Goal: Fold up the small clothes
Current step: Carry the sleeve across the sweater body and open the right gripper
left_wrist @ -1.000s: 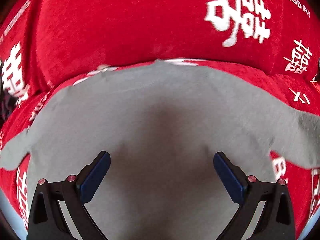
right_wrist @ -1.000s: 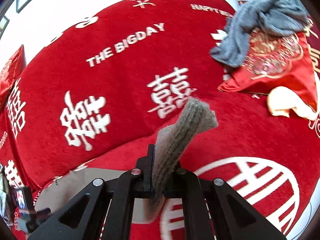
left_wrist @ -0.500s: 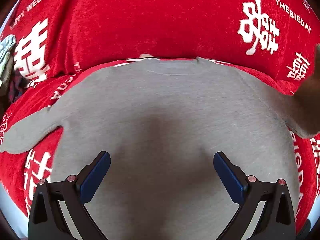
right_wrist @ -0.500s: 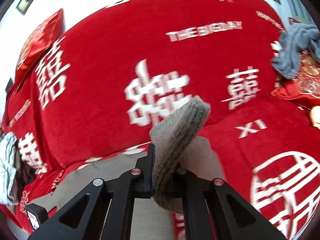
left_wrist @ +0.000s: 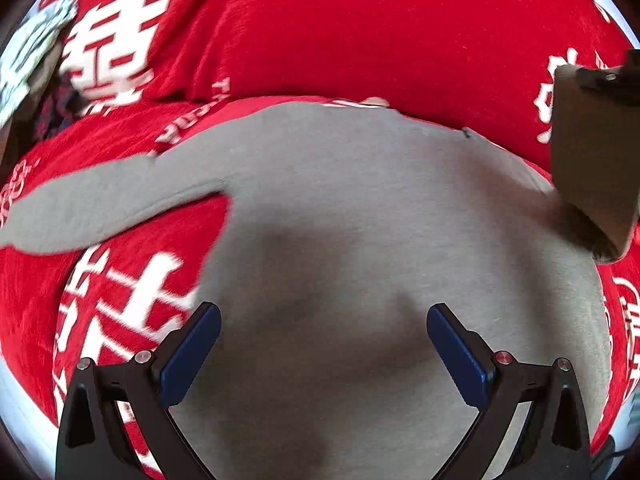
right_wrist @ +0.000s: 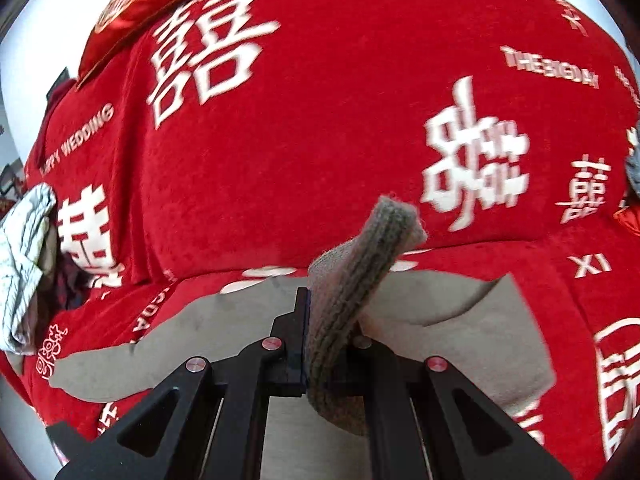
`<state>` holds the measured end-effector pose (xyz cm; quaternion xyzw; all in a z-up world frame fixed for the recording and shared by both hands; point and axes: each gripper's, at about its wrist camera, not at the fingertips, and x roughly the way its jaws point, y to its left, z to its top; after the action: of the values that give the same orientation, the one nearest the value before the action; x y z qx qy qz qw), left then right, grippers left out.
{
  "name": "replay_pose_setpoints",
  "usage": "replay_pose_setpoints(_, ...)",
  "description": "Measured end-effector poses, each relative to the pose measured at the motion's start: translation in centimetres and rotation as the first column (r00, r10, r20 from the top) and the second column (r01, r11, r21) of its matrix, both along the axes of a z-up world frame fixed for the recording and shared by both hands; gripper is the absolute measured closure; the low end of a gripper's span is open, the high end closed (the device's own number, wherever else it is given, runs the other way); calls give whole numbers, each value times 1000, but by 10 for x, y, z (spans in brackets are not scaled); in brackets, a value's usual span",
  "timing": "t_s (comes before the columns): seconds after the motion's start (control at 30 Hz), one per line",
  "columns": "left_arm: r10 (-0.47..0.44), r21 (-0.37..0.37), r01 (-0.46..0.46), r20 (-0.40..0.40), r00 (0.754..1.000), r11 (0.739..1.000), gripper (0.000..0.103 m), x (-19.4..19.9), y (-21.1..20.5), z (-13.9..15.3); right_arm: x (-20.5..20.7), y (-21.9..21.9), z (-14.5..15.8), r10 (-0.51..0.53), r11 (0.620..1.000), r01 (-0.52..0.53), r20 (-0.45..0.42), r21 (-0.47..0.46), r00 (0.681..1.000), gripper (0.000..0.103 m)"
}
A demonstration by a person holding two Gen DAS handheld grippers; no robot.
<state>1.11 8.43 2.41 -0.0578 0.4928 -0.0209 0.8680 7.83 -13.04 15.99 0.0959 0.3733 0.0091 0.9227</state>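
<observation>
A grey top (left_wrist: 360, 208) lies spread flat on a red cover (left_wrist: 360, 32) with white lettering, one sleeve (left_wrist: 100, 204) stretched out to the left. The left gripper (left_wrist: 323, 344) hovers over the near part of the top with its jaws wide and nothing between them. The right gripper (right_wrist: 326, 344) is clamped tight on the ribbed cuff (right_wrist: 360, 276) of the other sleeve — lifted clear of the cover — while a crumpled pale cloth (right_wrist: 24, 272) sits at the far left.
</observation>
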Motion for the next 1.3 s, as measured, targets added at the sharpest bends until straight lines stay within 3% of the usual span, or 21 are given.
replay_pose_setpoints(0.3,85,-53,-85,-7,996,995,0,-7,50,-5,25,67,-62,71,997,-73,-115,-15,991,97)
replay_pose_setpoints(0.63,103,-103,-104,-11,995,989,0,-21,67,-11,24,109,-105,147,982,-167,-204,-85,968,95)
replay_pose_setpoints(0.77,123,-150,-123,-9,992,981,0,-27,78,-8,17,126,-116,239,961,-267,-260,-77,936,82)
replay_pose_setpoints(0.9,147,-163,-147,-13,989,976,0,-34,85,-5,6,137,-110,346,931,-364,-246,-32,905,51)
replay_pose_setpoints(0.93,152,-164,-153,-15,988,975,0,-35,87,-5,2,135,-103,370,925,-381,-225,-8,901,43)
replay_pose_setpoints(1.03,161,-165,-163,-24,987,973,0,-35,86,-3,-3,118,-82,385,923,-383,-157,44,910,39)
replay_pose_setpoints(1.2,108,-131,-108,-10,994,985,0,-21,56,7,2,40,-72,193,978,-204,-160,-53,968,36)
replay_pose_setpoints(1.3,31,-87,-31,1,1000,996,0,-5,17,12,2,-7,-85,99,991,-116,-206,-72,974,36)
